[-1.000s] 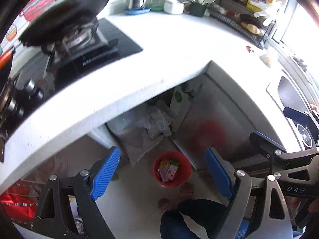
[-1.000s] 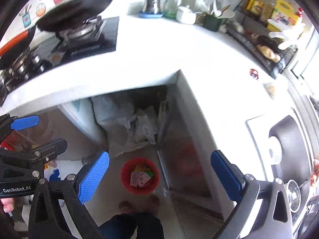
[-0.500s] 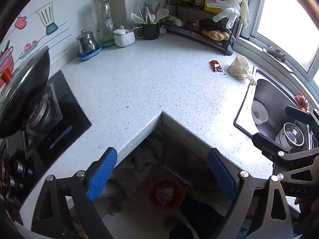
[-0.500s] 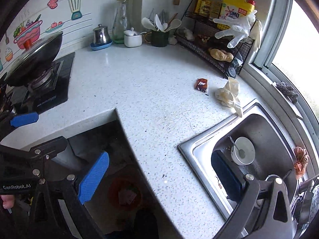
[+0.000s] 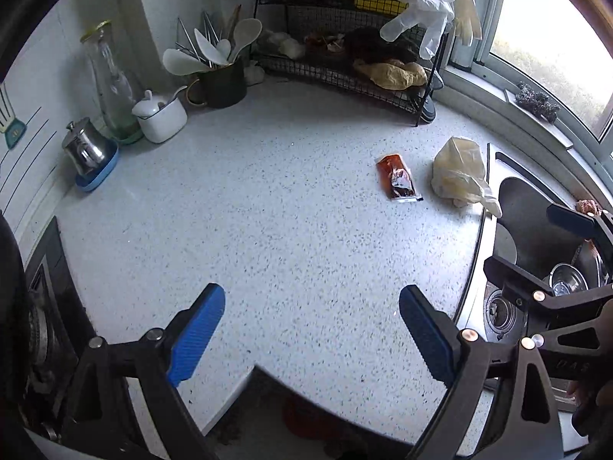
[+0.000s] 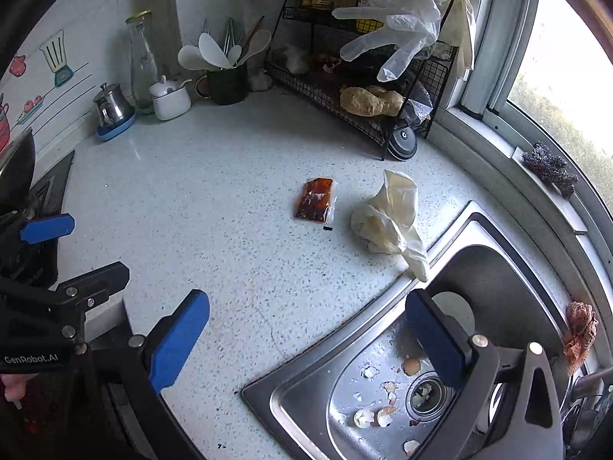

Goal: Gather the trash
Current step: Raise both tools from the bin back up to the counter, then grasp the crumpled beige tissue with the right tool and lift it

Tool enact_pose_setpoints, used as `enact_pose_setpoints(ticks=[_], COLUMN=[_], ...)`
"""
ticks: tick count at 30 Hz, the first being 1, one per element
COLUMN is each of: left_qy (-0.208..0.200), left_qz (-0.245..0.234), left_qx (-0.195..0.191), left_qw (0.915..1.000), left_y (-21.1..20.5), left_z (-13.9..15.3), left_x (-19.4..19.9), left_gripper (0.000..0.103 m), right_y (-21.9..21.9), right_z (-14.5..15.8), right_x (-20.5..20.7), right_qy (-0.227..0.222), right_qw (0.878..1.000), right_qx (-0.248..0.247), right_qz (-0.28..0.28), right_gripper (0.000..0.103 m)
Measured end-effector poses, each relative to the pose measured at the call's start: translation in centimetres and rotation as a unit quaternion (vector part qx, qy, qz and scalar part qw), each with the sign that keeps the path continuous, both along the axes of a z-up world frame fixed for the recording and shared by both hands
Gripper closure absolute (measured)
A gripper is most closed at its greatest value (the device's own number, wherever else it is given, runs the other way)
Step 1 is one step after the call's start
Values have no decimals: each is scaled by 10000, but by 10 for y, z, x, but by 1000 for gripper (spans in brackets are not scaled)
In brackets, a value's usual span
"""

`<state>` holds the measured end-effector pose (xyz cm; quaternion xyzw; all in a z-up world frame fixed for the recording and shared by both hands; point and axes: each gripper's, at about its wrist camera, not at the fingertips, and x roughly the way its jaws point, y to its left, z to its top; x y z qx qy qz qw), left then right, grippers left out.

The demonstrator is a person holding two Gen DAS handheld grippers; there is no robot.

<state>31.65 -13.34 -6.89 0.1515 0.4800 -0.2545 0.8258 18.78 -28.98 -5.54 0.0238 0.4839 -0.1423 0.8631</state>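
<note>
Both tongs hang above the speckled white tabletop (image 5: 237, 207), pointing steeply down at it, and both are released with nothing between their blue pads. The left tongs (image 5: 312, 339) have just been spreading wider and are over the tabletop's near edge, beside its inner corner. The right tongs (image 6: 306, 339) straddle the line where the tabletop meets the sink (image 6: 509, 268): one pad over the stone, the other over the basin.

The trash lies well ahead of both. A red sauce packet (image 6: 315, 199) lies flat on the tabletop toward its right side, between the wire rack (image 6: 345, 88) at the back corner and the sink. Just beside it, to the right, is a crumpled pale glove (image 6: 390, 216), one finger of it lying over the sink's rim. Packet and glove are near each other but apart. In the basin, bits of eggshell (image 6: 373, 416) are scattered around the drain (image 6: 427, 395).

Along the back edge stand a steel pot (image 5: 86, 147) on a blue saucer, a glass bottle (image 5: 111, 88), a white lidded jar (image 5: 161, 113) and a dark mug of utensils (image 5: 220, 76). A clear glove (image 6: 398, 30) hangs from the rack. The stove (image 5: 49, 291) is at the left edge. A scouring pad (image 6: 551, 168) is on the window sill.
</note>
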Motion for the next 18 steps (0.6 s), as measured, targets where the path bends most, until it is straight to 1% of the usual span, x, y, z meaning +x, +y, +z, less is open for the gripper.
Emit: enact_pose_setpoints(ticks=[5,10,18], left_qy=[161,429,843], left_qz=[-145,-161,-99], left_qx=[38,147,375], left_qw=[9998,9988,9957], left_y=[-44,-79,-117], left_z=[-12,-32,-72], left_x=[33,60,94], left_gripper=[12,12,12], right_y=[-39,-73,-112], right_z=[-5,-21,-54], right_x=[22,43,77], right_qy=[119,329,760], right_qw=[9998,9992,9968], right_qx=[2,31,260], right_qz=[-170,-242,14], right_gripper=[1,1,1])
